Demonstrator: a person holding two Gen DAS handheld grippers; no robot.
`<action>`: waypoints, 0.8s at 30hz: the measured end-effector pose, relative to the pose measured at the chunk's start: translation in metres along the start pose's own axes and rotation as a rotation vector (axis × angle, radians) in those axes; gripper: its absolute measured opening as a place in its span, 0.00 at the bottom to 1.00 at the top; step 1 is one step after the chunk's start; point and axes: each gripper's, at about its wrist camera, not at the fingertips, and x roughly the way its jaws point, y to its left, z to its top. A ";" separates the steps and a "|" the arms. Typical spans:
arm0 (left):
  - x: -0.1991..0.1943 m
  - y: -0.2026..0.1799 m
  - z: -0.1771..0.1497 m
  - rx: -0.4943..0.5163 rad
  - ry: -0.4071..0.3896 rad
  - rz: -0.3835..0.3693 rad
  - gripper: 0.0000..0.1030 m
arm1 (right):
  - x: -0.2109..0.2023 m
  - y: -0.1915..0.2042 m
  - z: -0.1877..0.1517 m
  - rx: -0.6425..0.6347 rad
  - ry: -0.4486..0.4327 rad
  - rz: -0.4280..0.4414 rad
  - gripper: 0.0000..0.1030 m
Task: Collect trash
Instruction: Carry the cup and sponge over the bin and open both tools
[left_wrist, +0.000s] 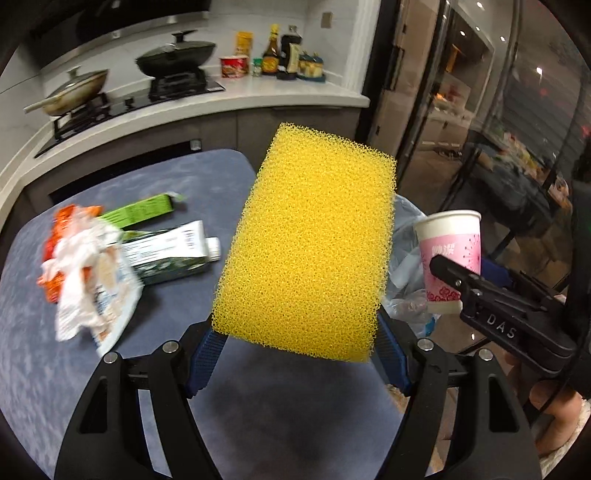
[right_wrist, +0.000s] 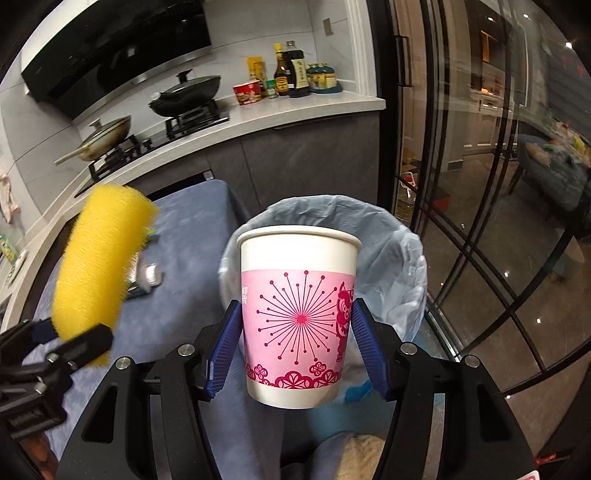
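My right gripper (right_wrist: 297, 347) clamped the pink-printed white paper cup (right_wrist: 299, 314) upright, directly before the blue-lined bin (right_wrist: 399, 251); my left gripper (left_wrist: 295, 332) clamped the yellow mesh sponge (left_wrist: 306, 240).

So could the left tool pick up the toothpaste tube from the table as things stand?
Probably not yet: the left tool is closed on the yellow sponge, so its fingers are full. The toothpaste tube lies uncovered on the table; nothing else seems to block it.

- The left gripper (left_wrist: 295, 345) clamps a yellow sponge (left_wrist: 306, 240) by its lower edge, above a blue table (left_wrist: 110, 369).
- Crumpled wrappers (left_wrist: 81, 273) and a tube (left_wrist: 173, 243) lie on the table.
- At right, the right gripper (left_wrist: 448, 275) holds a pink paper cup (left_wrist: 448, 254).
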 end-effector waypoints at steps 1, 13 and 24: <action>0.011 -0.006 0.003 0.004 0.013 -0.003 0.68 | 0.005 -0.006 0.003 0.000 0.006 -0.004 0.57; 0.096 -0.052 0.042 0.067 0.117 -0.003 0.69 | 0.065 -0.051 0.029 0.049 0.051 -0.052 0.58; 0.110 -0.054 0.051 0.072 0.106 0.025 0.87 | 0.066 -0.071 0.034 0.112 0.028 -0.078 0.70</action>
